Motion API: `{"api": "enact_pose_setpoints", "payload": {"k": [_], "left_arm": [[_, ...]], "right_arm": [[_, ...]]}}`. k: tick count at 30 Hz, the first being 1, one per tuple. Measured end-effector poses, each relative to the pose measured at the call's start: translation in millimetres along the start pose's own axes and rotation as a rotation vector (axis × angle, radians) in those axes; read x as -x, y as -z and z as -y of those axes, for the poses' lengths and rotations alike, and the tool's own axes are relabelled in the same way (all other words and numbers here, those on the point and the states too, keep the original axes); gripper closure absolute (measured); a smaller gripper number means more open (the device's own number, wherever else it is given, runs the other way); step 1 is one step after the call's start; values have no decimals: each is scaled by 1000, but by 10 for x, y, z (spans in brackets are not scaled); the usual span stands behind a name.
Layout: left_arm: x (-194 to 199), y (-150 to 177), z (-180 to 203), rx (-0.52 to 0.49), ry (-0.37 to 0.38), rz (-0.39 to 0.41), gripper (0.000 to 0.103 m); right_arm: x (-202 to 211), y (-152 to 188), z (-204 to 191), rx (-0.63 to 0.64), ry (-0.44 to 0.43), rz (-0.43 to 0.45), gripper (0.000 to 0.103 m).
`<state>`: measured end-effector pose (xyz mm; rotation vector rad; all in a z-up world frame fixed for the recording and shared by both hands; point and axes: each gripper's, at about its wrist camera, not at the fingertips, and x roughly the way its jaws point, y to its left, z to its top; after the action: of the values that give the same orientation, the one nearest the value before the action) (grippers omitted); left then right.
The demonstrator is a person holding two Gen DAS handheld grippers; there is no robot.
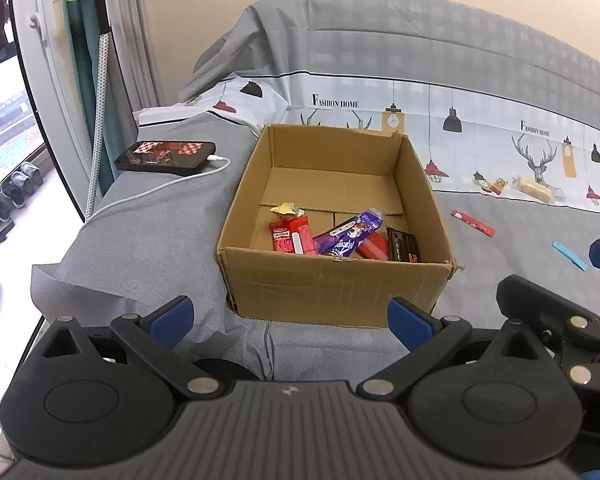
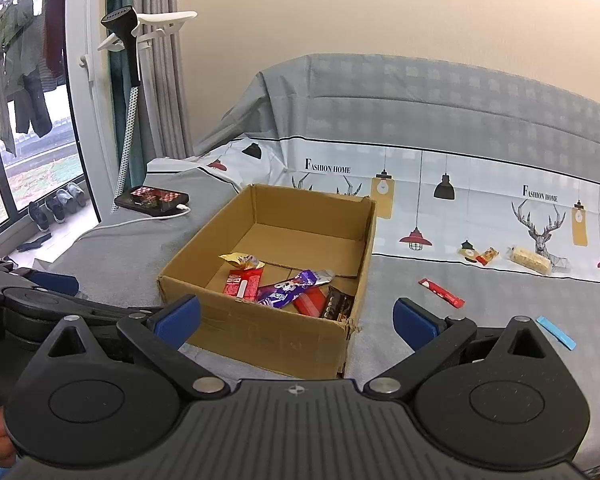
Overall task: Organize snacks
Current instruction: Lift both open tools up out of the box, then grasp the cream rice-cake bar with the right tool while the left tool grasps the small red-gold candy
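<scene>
An open cardboard box (image 1: pixel 332 284) (image 2: pixel 276 336) stands on the grey bed. Inside lie a red pack (image 1: pixel 292 235) (image 2: pixel 242 283), a purple bar (image 1: pixel 348 234) (image 2: pixel 288 290), a gold wrapper (image 1: pixel 287 210) (image 2: pixel 240 260), a dark pack (image 1: pixel 402 243) (image 2: pixel 338 302) and another red pack (image 1: pixel 374 246). On the bed to the right lie a red stick (image 1: pixel 472 223) (image 2: pixel 441 293), a blue strip (image 1: pixel 569 255) (image 2: pixel 556 332), a pale bar (image 1: pixel 534 189) (image 2: pixel 529 259) and a small orange snack (image 1: pixel 498 185) (image 2: pixel 488 256). My left gripper (image 1: pixel 290 318) is open and empty before the box. My right gripper (image 2: pixel 296 320) is open and empty too.
A phone (image 1: pixel 166 155) (image 2: pixel 152 201) on a white charging cable (image 1: pixel 156 190) lies left of the box. The bed's left edge drops to the floor by a glass door, with shoes (image 2: pixel 56 204) outside. A garment steamer (image 2: pixel 126 40) stands by the curtain.
</scene>
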<state>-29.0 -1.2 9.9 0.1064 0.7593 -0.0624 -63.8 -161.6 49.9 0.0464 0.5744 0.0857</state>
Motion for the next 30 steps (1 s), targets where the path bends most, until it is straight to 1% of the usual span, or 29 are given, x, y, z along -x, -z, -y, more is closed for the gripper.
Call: {"api": "enact_pose_setpoints", "payload": {"k": [11,15,20,24,28,30], "left_arm": [[-49,-65,101,-29,-4,-15,0],[-86,-122,177,-45,-5,-24,0],[-186,-239,340,-77,3,-51,0],[-291,-382,564,-107,20,-67,0],[-481,-617,850,-140,61,-103,0],[-623,-773,1053,-153,97,-132,0]], "right_arm": [[-68,6,112,-30,4,-5,1],[-82,-17,249,-51,32,15,1],[-103,-4,582,-109,95,32,1],[-132,63,933,-143,156,27,1],[-175,120,1355,-169,224,20,1],[-224,145,1623,-184,263,18,1]]}}
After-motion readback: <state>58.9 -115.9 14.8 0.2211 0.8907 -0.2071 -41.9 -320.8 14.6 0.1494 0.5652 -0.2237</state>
